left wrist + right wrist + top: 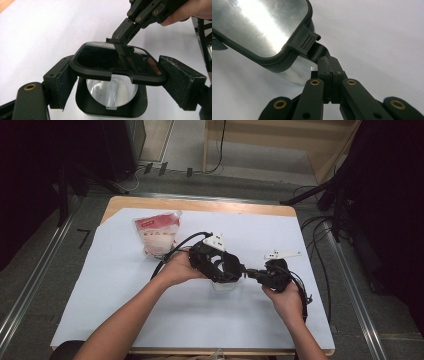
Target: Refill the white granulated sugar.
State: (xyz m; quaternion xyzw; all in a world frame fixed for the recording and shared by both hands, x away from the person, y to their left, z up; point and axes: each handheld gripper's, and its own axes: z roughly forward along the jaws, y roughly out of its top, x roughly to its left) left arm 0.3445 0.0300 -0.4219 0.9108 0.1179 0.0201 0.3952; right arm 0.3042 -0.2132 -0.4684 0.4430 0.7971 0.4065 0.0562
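The lid is coming off: the left tongs [117,82] clamp the sides of a small clear plastic container with a black rim [112,100], held just above the white-covered worktop [150,310]. The right tongs [329,72] are closed on the latch tab of its black-framed transparent lid [115,58], already tilted up. Next, I judge, comes a steady pull to free the lid — with the left grip holding firm.

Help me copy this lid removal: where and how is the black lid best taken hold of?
Grip the lid across its two short rims, coming level from its open front: those thick edges sit between the left hand-held gripper pads. The ribbed tab offers a small pinch point.
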